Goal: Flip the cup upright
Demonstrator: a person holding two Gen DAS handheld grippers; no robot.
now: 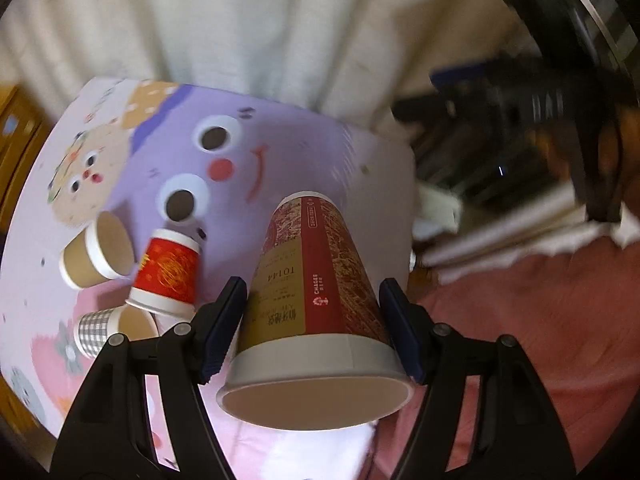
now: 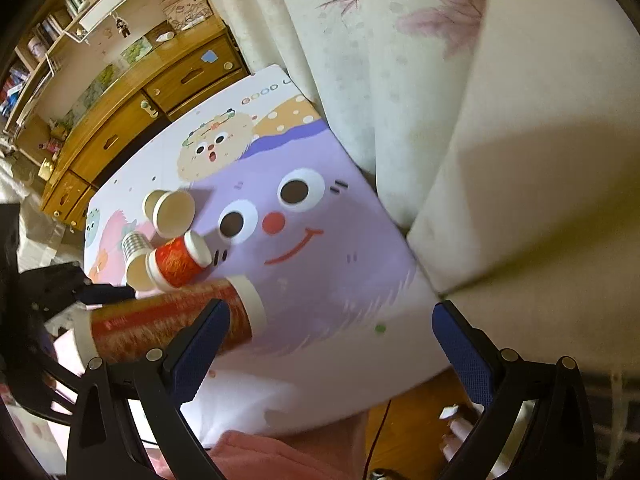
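The left gripper has the tall red-and-gold paper cup between its fingers; both blue pads press against the cup's sides just above the white rim band, so it is clamped on the cup; the cup's open mouth faces back toward the wrist camera and its closed base points away, over the table. From the right wrist view the same cup lies roughly sideways in the air above the near part of the table, its base end toward the purple cartoon face printed on the top; blur softens its outline, so I cannot say whether any part of it touches the surface.

The right gripper hangs over the near edge of the table with its fingers wide apart and nothing between them; its left pad overlaps the tall cup in the picture, though it looks to be in front of it rather than touching.

Farther back on the table three smaller cups sit close together: a short red cup on its side, a brown cup on its side with its mouth showing, and a grey checked cup partly hidden behind the left gripper's finger; a pale curtain hangs behind the table, and a wooden cabinet stands to one side.
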